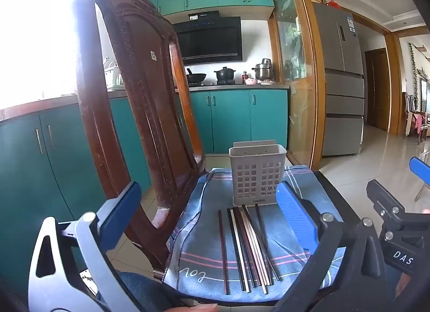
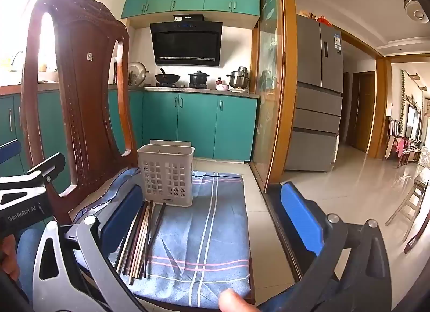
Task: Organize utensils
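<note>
The left gripper [image 1: 209, 204] is standing with its jaws spread wide and gripping nothing, tilting slightly downward over the near end of the chair seat. The right gripper [image 2: 212, 204] is doing the same, its jaws fully apart and holding nothing; its body is showing at the right edge of the left wrist view. Between and just below the left gripper's blue fingers [image 1: 295, 220], a bundle of chopsticks [image 1: 247, 247] is lying flat on a blue checked cloth [image 1: 290, 271], their lengths running away from the claw. In the right wrist view the same chopsticks [image 2: 139, 242] are lying beside the left finger, well left of the claw's centre line. Just beyond the chopsticks' far tips, a grey perforated utensil basket [image 1: 255, 175] is standing upright on the cloth, touching none of the fingers. Left of the claw, the wooden chair back [image 1: 134, 91] is rising. Farther ahead, teal kitchen cabinets [image 2: 199, 126] are lining the wall.
</note>
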{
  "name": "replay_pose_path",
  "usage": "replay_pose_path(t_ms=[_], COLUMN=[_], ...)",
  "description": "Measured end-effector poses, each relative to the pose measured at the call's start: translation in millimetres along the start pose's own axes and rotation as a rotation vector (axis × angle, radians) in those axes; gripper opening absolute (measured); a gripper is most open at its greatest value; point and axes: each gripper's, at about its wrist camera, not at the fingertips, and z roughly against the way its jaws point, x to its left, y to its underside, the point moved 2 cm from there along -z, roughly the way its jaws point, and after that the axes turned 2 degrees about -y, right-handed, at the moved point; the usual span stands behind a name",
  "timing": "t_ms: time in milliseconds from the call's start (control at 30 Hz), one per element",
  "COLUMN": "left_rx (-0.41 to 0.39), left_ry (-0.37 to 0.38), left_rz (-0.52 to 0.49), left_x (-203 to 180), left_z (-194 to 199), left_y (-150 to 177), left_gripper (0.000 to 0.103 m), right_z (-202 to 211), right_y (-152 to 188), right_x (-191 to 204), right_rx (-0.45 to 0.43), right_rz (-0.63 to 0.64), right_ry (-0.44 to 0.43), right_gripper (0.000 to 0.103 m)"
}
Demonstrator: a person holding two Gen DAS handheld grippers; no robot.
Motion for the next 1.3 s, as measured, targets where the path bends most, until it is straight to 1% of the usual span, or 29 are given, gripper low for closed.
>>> replay_pose_path(t_ms=[233,300,533,1000,1300], left_rx=[-0.001,-0.007,-0.007,0.0,0.0], left_ry=[0.008,-0.003,-0.005,-0.013,-0.018], left_rz=[-0.019,-0.008,-0.013,-0.023,-0.019], left_x=[0.4,2.2,2.0,-0.4,0.6], left_z=[-3.0,1.2,1.8,1.0,3.0], left_y=[0.3,-0.2,-2.3,0.3,-0.6], left_gripper=[0.1,0.1,0.1,0.1,0.1], right_z=[-0.3,5.6,3.4,2.4,6.6], right_y=[2.8,3.1,5.8,6.0,6.3], right_x=[-1.6,-4.7,-6.5,-4.1,-3.7], right_rx=[0.004,0.004,0.001,0.004,-0.006], right_rz=[-0.006,-0.008,-0.029,-0.031,-0.026], right_ry=[0.0,-0.003,-0.011,-0.03,-0.027], right_gripper=[0.1,0.1,0.1,0.1,0.1])
